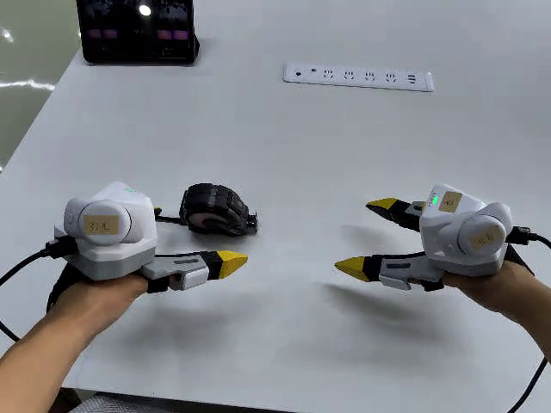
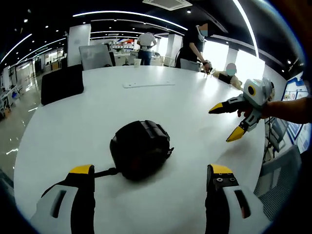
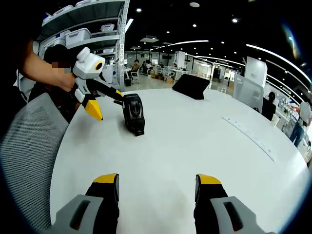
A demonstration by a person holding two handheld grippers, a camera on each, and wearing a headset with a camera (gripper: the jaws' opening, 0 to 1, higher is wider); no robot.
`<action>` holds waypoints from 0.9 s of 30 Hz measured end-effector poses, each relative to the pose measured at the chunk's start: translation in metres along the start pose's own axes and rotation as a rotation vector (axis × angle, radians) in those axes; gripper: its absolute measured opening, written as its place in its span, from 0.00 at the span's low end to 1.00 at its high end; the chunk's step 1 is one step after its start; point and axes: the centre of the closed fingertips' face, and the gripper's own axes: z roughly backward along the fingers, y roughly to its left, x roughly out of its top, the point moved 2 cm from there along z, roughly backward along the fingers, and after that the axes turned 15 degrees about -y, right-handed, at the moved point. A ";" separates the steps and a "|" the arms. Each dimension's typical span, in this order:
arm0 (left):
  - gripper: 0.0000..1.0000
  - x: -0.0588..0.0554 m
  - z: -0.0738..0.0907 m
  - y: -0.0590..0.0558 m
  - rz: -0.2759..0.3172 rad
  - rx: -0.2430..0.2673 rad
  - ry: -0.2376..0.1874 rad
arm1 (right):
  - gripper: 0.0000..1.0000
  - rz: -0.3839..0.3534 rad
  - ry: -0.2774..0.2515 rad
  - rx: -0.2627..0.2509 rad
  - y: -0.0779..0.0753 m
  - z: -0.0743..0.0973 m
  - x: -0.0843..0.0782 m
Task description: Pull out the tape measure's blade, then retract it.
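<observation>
A black tape measure (image 1: 215,209) lies on the white table (image 1: 284,146), blade retracted. My left gripper (image 1: 196,237) is open beside it, one yellow tip just behind the case and the other in front. Seen from the left gripper view, the tape measure (image 2: 141,148) sits just ahead of and between the two spread fingers, left gripper (image 2: 151,170). A thin black strap runs from the case toward one fingertip. My right gripper (image 1: 368,236) is open and empty, well to the right of the case. The right gripper view shows the tape measure (image 3: 133,113) far ahead of the right gripper (image 3: 157,179).
A white power strip (image 1: 358,77) lies at the back right of the table. A black tablet-like device (image 1: 138,30) stands at the back left. A grey mesh chair (image 3: 24,161) is at the table's edge. People stand in the room beyond.
</observation>
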 end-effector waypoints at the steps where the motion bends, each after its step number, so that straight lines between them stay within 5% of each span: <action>1: 0.92 0.000 0.000 0.000 -0.003 -0.004 0.001 | 0.63 -0.001 -0.002 -0.004 0.000 0.001 0.000; 27: 0.99 0.004 0.014 -0.003 -0.082 -0.110 -0.067 | 0.95 -0.093 -0.103 -0.110 0.006 0.036 0.000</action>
